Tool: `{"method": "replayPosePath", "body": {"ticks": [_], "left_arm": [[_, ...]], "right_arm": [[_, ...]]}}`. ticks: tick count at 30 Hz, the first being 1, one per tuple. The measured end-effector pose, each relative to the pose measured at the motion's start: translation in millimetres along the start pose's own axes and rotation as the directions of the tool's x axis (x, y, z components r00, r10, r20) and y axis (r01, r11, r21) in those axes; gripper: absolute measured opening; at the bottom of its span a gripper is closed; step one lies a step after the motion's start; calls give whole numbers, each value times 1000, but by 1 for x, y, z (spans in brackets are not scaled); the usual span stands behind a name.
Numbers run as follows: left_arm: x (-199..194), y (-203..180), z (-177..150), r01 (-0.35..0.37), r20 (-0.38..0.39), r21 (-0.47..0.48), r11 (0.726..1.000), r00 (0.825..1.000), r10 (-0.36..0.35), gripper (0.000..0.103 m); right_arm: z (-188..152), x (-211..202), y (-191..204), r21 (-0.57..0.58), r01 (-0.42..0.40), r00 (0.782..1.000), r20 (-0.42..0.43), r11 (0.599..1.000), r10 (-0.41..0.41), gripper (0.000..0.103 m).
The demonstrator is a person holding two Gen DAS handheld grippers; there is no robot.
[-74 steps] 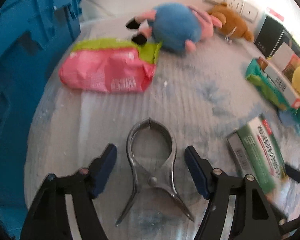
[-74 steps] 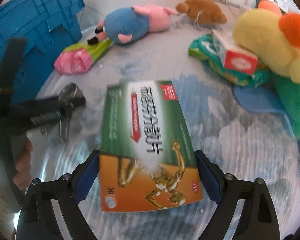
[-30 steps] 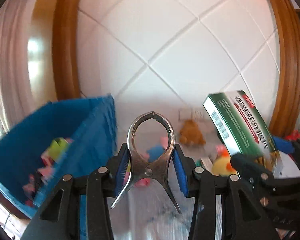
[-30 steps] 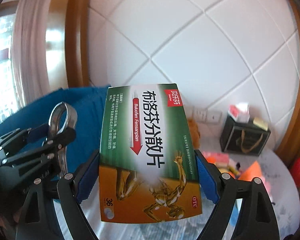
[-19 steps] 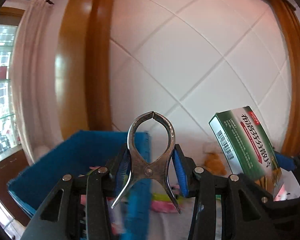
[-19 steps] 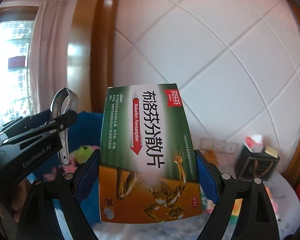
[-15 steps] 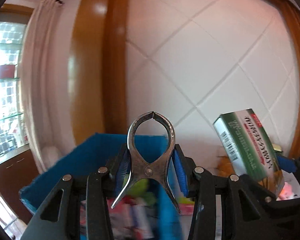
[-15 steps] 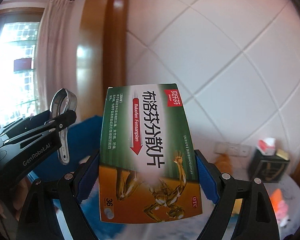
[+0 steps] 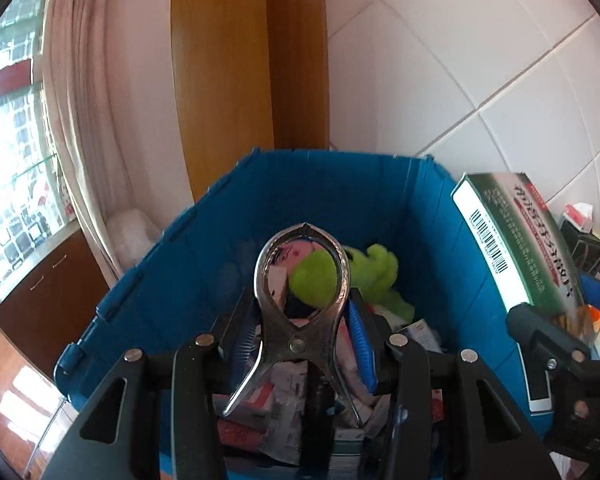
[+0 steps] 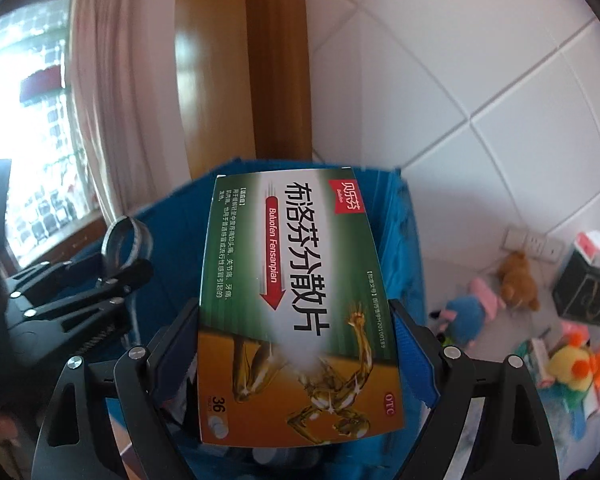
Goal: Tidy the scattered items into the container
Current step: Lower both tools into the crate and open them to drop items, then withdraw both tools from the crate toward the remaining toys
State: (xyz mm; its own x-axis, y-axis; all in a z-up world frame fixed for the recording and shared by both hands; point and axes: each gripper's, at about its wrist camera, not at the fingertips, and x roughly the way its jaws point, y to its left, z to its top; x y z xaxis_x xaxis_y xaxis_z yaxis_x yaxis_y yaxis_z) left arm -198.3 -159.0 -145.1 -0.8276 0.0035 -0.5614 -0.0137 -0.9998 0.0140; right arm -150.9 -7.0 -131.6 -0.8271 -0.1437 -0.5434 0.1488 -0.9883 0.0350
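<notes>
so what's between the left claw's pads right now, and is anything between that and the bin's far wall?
A metal clamp, pinched at its handles. Beyond it, in the left wrist view, a green plush lies inside the blue bin.

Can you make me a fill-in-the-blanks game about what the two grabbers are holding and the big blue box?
1. The left gripper holds a shiny metal ____.
2. The right gripper holds a green and orange medicine ____.
3. Both things hang over a crate whose colour is ____.
4. Inside the crate lies a fluffy plush toy whose colour is ____.

Missing words: clamp; box; blue; green
</notes>
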Motion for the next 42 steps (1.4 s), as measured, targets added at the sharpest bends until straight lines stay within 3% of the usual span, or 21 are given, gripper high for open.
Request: {"method": "replayPosePath", "body": {"ticks": [6, 7, 9, 10, 13, 28, 42], "left_arm": [[18, 5, -7, 20, -75, -26, 999, 997, -22, 45], [20, 4, -8, 22, -79, -26, 999, 997, -24, 52], [18, 4, -9, 34, -82, -27, 999, 996, -36, 56], [17, 5, -11, 38, -75, -29, 999, 996, -40, 66], [11, 3, -12, 40, -40, -35, 999, 998, -41, 75], [-32, 12, -18, 42, 15, -65, 997, 999, -42, 76], [-87, 12, -32, 47, 78, -62, 997, 996, -42, 76]], "right_arm": [[-5, 20, -5, -5, 27, 999, -18, 1000, -27, 88], [-4, 19, -4, -15, 40, 999, -9, 999, -40, 88], [-3, 23, -2, -20, 48, 999, -14, 999, -48, 88], [-3, 24, -2, -21, 44, 999, -19, 999, -44, 88], [0, 23, 1, -22, 40, 999, -20, 999, -40, 88], [-7, 16, 3, -3, 29, 999, -31, 1000, -29, 88], [-26, -75, -34, 64, 73, 993, 88, 995, -79, 89]]}}
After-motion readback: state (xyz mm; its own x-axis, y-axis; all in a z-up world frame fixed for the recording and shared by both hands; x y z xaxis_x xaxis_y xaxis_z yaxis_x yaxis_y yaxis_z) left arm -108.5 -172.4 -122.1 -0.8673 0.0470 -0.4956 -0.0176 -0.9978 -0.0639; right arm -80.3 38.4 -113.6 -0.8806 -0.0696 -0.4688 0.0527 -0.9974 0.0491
